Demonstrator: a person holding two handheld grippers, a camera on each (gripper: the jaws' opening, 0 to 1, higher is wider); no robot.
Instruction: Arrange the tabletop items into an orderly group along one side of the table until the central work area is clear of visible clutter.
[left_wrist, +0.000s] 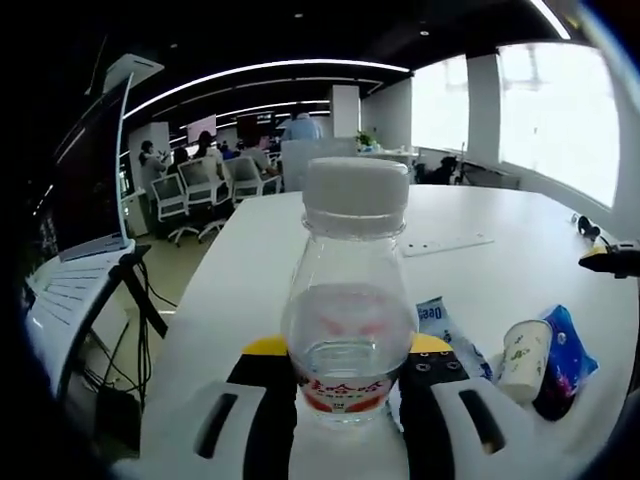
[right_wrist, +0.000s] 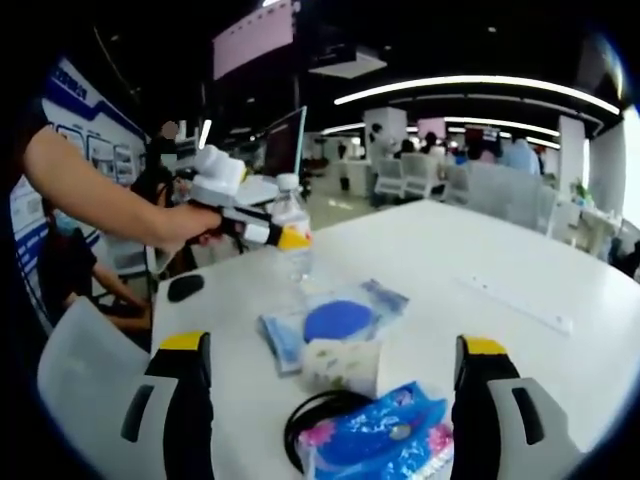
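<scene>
Between our left gripper (left_wrist: 345, 385) jaws we pinch a water bottle (left_wrist: 350, 300); our right gripper (right_wrist: 335, 385) stands spread over tissue packets (right_wrist: 375, 435) on the white table (right_wrist: 480, 260)

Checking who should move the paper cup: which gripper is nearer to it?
Right. The right gripper is open around the paper cup; the left gripper grips the water bottle farther off.
</scene>
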